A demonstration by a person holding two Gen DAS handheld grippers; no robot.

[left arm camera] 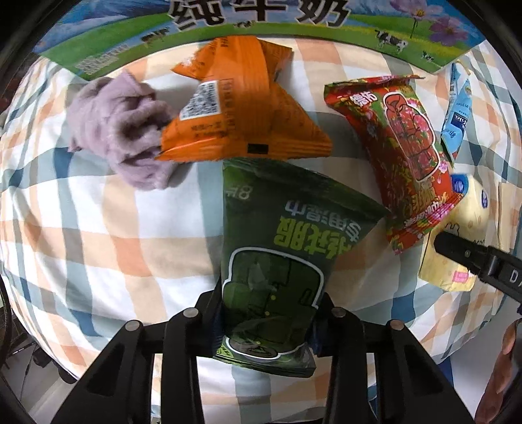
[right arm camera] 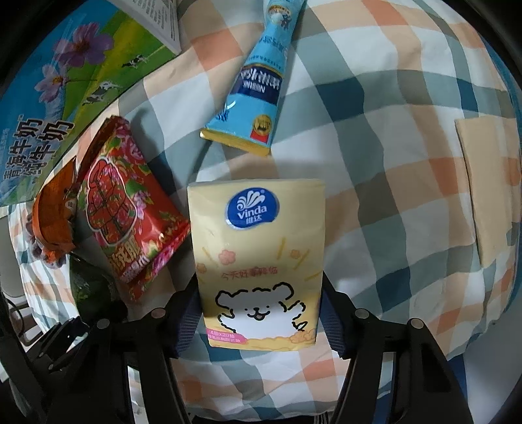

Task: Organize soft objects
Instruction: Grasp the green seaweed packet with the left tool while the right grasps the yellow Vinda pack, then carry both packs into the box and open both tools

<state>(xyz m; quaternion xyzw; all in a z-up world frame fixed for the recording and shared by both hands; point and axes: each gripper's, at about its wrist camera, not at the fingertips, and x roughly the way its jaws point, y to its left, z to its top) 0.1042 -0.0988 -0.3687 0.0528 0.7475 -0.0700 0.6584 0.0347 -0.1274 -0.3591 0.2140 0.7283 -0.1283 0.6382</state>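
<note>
My left gripper (left arm camera: pixel 267 313) is shut on a green snack bag (left arm camera: pixel 277 248) and holds it by its near end over the checked cloth. Beyond it lie an orange bag (left arm camera: pixel 241 107), a purple fuzzy cloth (left arm camera: pixel 120 127) and a red floral bag (left arm camera: pixel 404 146). My right gripper (right arm camera: pixel 261 313) has its fingers on both sides of a yellow Vinda tissue pack (right arm camera: pixel 261 248), touching its edges. The pack also shows in the left wrist view (left arm camera: pixel 456 241). A blue tube (right arm camera: pixel 257 88) lies past the pack. The red bag (right arm camera: pixel 127 208) lies left of it.
A milk carton box (left arm camera: pixel 261 26) with green and blue print stands along the far edge and shows in the right wrist view (right arm camera: pixel 65 98). A beige patch (right arm camera: pixel 483 192) lies on the checked cloth (right arm camera: pixel 391 163) to the right. The cloth's edge drops off near both grippers.
</note>
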